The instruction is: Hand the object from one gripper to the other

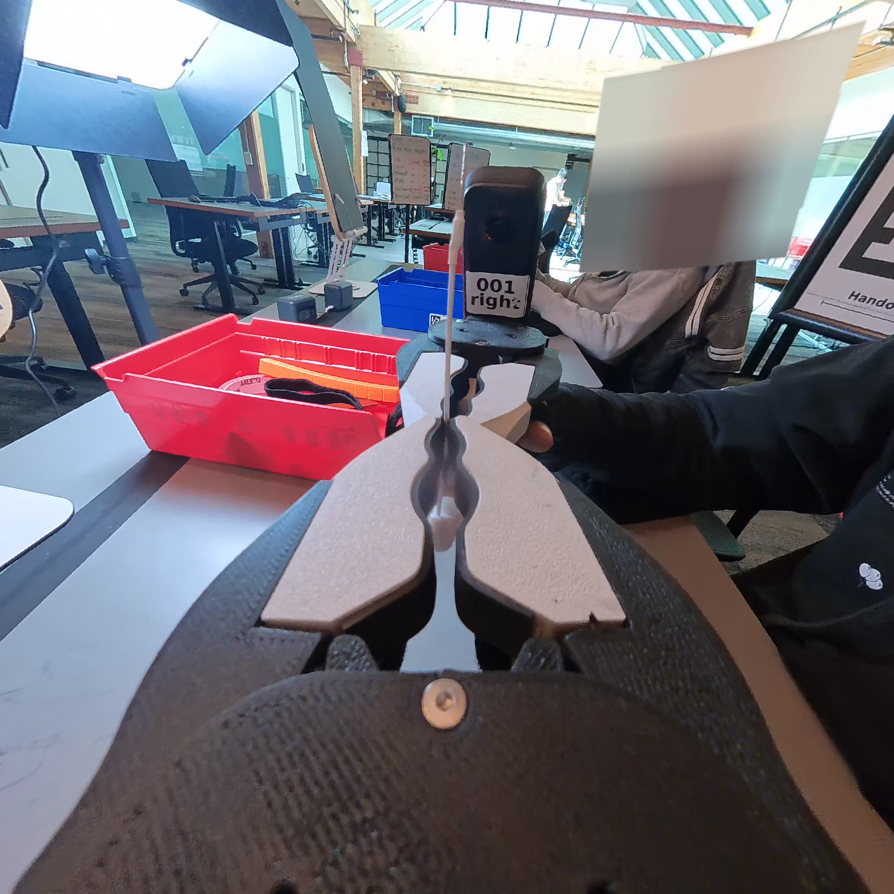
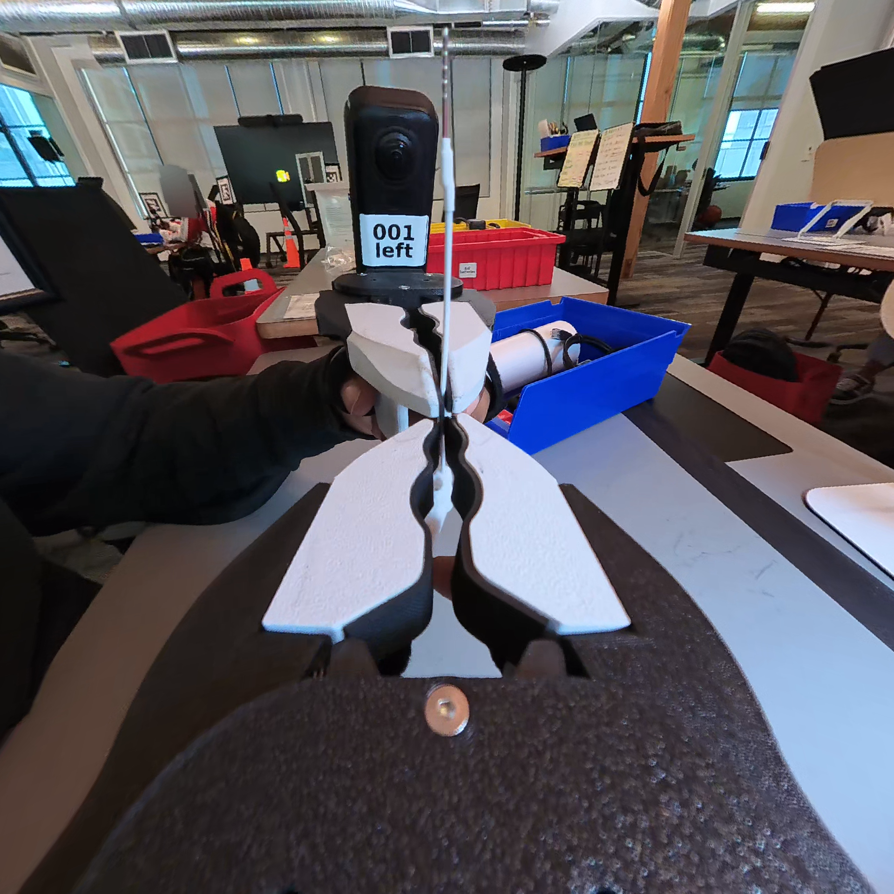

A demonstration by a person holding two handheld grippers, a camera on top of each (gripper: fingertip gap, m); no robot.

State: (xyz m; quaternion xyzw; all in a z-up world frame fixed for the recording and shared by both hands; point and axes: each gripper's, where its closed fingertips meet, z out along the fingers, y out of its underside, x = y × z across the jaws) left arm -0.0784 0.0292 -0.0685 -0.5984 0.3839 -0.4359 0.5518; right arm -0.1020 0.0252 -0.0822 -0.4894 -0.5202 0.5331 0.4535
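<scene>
— While the thin white stick [image 1: 450, 309] [image 2: 447, 242] is held upright above the counter [image 1: 145, 532], by which claw is it gripped?

— By both, as far as can be seen. The left claw [image 1: 447, 423] is closed down to a narrow slit, and the stick is pinched at its tips. The right claw [image 2: 446, 423] is drawn in just as far, and the same stick is caught between its tips. The two claws are brought tip to tip above the counter, so that each is faced by the other's camera.

— How is the stick placed?

— It is kept clear of the counter, well above it. Its thin metal end is pointed upward, and its thicker white lower end is seen through the gap between the fingers, below the pinch.

— What is carried by the counter?

— A red bin [image 1: 242, 430] is set on it, beyond the left claw. An orange strip [image 1: 338, 379] and a black band [image 1: 309, 389] are laid inside. A blue bin [image 2: 604, 396] is also set on the counter, behind the left claw in the right wrist view, and a white cylinder [image 2: 527, 353] with a black cable is kept in it.

— Is either handle seen?

— Both are wrapped by hands in black sleeves, held above the counter's near edge.
</scene>
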